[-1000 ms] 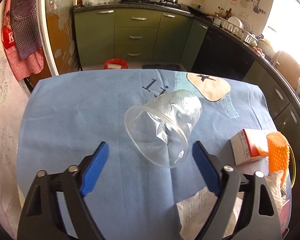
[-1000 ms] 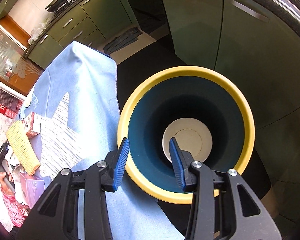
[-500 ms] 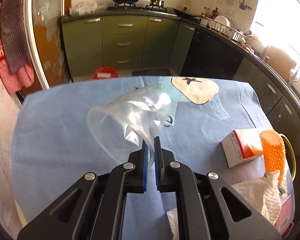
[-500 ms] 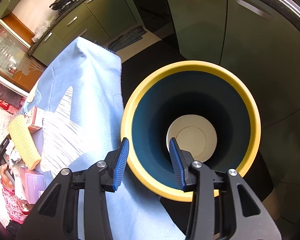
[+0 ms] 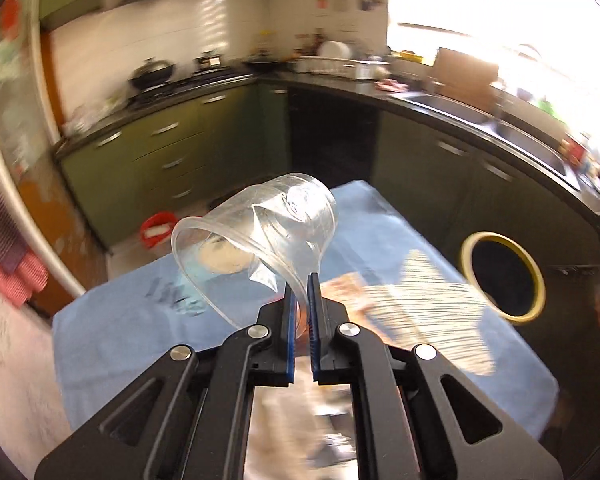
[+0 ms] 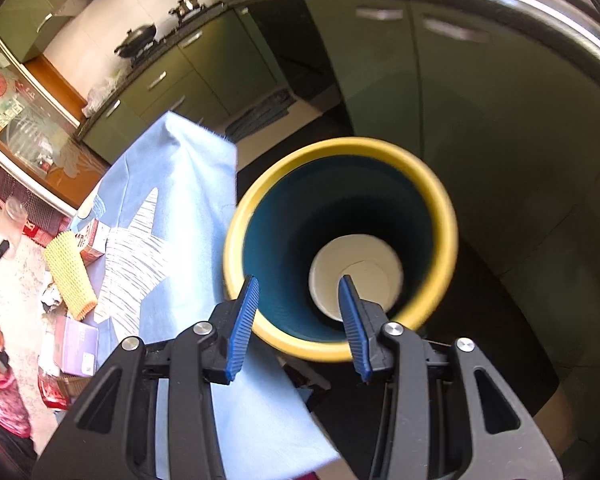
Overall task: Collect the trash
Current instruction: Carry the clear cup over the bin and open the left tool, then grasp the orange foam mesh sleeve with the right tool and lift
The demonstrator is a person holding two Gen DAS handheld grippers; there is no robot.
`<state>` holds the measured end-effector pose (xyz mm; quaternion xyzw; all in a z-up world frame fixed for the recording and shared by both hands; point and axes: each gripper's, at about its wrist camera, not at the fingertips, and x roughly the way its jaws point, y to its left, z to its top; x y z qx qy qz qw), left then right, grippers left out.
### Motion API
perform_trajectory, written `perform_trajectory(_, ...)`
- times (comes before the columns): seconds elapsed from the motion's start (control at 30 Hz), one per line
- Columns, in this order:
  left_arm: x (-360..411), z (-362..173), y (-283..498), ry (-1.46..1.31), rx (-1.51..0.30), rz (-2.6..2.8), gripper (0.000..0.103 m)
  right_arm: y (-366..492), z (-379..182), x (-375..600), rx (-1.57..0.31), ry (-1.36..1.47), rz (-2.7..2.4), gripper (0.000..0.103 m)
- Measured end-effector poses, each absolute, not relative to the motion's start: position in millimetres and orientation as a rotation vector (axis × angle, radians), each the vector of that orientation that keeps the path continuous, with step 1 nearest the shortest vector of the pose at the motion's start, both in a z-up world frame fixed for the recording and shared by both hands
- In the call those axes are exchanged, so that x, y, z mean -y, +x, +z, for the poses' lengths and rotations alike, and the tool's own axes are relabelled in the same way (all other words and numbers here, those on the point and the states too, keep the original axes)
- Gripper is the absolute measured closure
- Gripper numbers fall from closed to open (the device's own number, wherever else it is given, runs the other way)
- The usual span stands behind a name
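My left gripper (image 5: 300,286) is shut on the rim of a crushed clear plastic cup (image 5: 260,232) and holds it in the air above the blue tablecloth (image 5: 112,340). The cup also shows small at the far left of the right wrist view (image 6: 10,220). A yellow-rimmed bin with a dark teal inside (image 6: 340,248) stands on the floor beside the table; it shows at the right of the left wrist view (image 5: 502,278). A white paper cup (image 6: 356,276) lies at its bottom. My right gripper (image 6: 298,288) is open and empty just above the bin's near rim.
On the cloth lie a yellow foam net sleeve (image 6: 70,276), a small red and white carton (image 6: 94,240), a purple box (image 6: 78,346) and crumpled paper (image 5: 292,432). Green kitchen cabinets (image 5: 160,160) surround the table. A red basin (image 5: 158,230) sits on the floor.
My left gripper closed on the cup's rim, lifted it off the table and swung right toward the bin. My right gripper stayed open over the bin, which shifted slightly in its view.
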<state>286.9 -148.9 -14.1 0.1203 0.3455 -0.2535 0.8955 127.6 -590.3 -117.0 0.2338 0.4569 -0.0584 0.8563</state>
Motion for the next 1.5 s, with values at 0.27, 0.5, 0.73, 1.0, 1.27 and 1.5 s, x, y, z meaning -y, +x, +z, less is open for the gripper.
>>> perform_trajectory(0.27,332,-25,237,0.491,-0.802,-0.847,0.097,56,-91,619,-0.882,0.425,-0.261,0.063)
perform_trajectory(0.5,459,-88,216,0.701,-0.941,-0.965,0.097,23,-98,637,-0.875,0.455,-0.303,0.063)
perform_trajectory(0.73,541,-149,226,0.749,-1.075,-0.999,0.097,10,-108,647,-0.890,0.473,-0.318,0.063)
perform_trajectory(1.0,559,-140,238,0.718,-1.049,-0.995,0.054,16,-113,643,-0.906,0.471,-0.301,0.059)
perform_trajectory(1.27,438,-40,229,0.498,-0.904,-0.971,0.045,45,-115,618,-0.938,0.435,-0.225,0.058)
perform_trajectory(1.5,279,37,223,0.284,-0.742,-0.778,0.016,111,-104,542,-0.964,0.316,0.006,0.052)
